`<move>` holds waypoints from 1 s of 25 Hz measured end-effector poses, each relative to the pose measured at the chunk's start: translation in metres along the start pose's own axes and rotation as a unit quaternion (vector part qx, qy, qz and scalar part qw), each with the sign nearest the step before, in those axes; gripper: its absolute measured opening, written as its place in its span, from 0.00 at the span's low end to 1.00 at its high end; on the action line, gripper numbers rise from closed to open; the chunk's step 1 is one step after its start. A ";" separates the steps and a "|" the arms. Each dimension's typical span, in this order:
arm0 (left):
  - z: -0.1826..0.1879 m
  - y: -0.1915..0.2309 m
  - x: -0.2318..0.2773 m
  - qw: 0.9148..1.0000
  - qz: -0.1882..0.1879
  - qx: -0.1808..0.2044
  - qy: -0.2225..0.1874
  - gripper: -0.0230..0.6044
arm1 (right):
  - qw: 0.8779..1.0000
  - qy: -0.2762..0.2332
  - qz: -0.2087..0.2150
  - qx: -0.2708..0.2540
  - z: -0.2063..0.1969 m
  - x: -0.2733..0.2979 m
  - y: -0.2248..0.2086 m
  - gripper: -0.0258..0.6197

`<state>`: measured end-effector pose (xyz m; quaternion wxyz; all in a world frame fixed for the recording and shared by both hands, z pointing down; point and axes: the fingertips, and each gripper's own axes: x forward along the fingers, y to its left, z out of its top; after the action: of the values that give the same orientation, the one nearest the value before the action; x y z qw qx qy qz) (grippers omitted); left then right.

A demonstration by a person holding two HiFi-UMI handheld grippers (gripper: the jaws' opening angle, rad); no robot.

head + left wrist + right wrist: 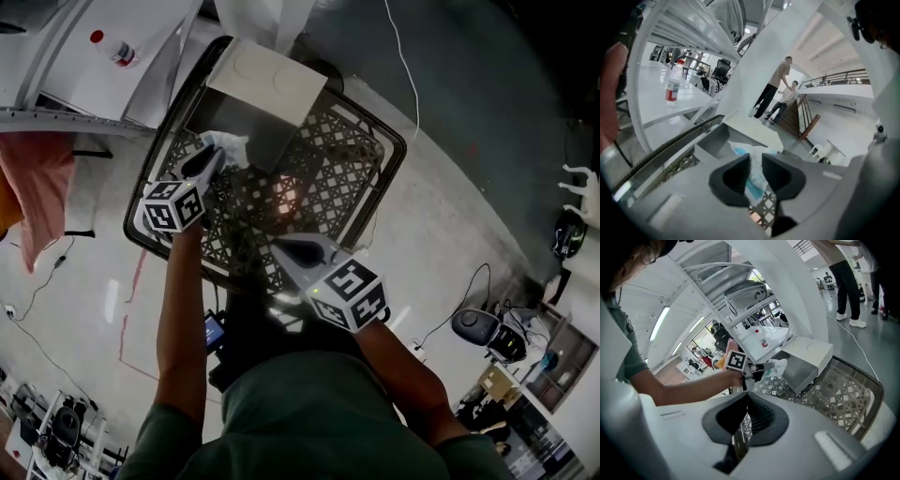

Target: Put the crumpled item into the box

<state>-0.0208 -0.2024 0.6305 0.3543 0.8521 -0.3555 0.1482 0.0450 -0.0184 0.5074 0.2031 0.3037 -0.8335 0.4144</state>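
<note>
Left arm (183, 309) stretched forward, bare forearm nearly straight. Left gripper (216, 157) tilted downward, jaws nipped on the crumpled item (753, 180), only a narrow gap between them. Right arm (405, 367) bent, held closer to the body. Right gripper (284, 247) also angled down, jaws together, nothing in them.

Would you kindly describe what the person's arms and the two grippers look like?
Both the left gripper and the right gripper have pale grey, tapering bodies with dark pads. Each carries a cube of black-and-white square markers. The person wears a dark green short-sleeved shirt. No cable shows on either gripper.
</note>
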 end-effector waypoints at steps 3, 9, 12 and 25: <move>0.012 -0.007 0.002 1.000 -0.005 0.003 -0.013 0.16 | 1.000 -0.003 -0.003 0.000 0.001 -0.005 0.000 0.05; 0.039 -0.028 0.002 0.999 -0.016 0.021 -0.031 0.19 | 1.000 -0.011 -0.005 -0.005 0.003 -0.013 0.003 0.05; 0.058 -0.047 -0.008 0.998 -0.025 0.037 -0.041 0.19 | 1.000 -0.019 -0.005 -0.011 0.009 -0.021 0.010 0.05; 0.179 -0.153 -0.104 0.975 -0.071 0.167 -0.127 0.19 | 0.995 -0.071 -0.001 -0.065 0.052 -0.061 0.050 0.05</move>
<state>0.0152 -0.2019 0.3757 0.1687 0.9343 -0.3061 0.0700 0.0516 -0.0165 0.4131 0.1632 0.3189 -0.8708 0.3367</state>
